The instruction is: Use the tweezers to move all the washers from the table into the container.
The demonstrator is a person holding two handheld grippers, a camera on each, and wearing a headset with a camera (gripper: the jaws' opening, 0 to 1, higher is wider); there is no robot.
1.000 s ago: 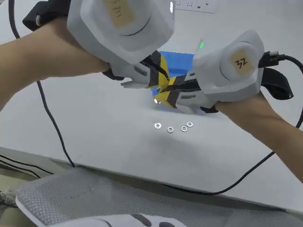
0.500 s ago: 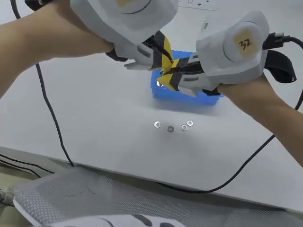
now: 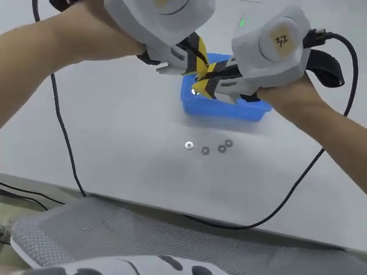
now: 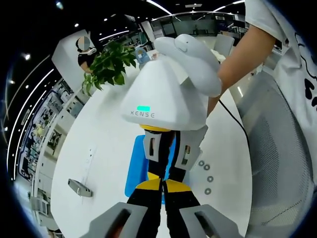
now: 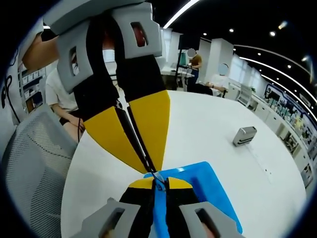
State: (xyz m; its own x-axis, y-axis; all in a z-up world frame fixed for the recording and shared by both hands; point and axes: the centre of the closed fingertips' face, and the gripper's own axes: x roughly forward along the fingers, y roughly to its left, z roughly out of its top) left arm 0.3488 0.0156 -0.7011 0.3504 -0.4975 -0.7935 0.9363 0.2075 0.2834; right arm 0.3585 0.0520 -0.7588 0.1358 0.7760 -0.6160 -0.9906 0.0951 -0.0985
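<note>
Over the blue container (image 3: 225, 112), upper middle of the head view, the tweezers (image 5: 134, 139) carry what looks like one washer (image 3: 195, 92) at their tips, not yet dropped. On the tweezers the left gripper (image 5: 150, 166) is clamped; the right gripper (image 5: 159, 185) meets their tips, jaws nearly together, though whether they press I cannot tell. Four washers (image 3: 205, 150) lie in a row on the table (image 3: 114, 154) below the container, so most of the job seems left.

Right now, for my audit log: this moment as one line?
left gripper: shut on thin metal tweezers | right gripper: beside tweezer tips, state unclear | blue plastic container: under tips | small metal washers: four on white table
</note>
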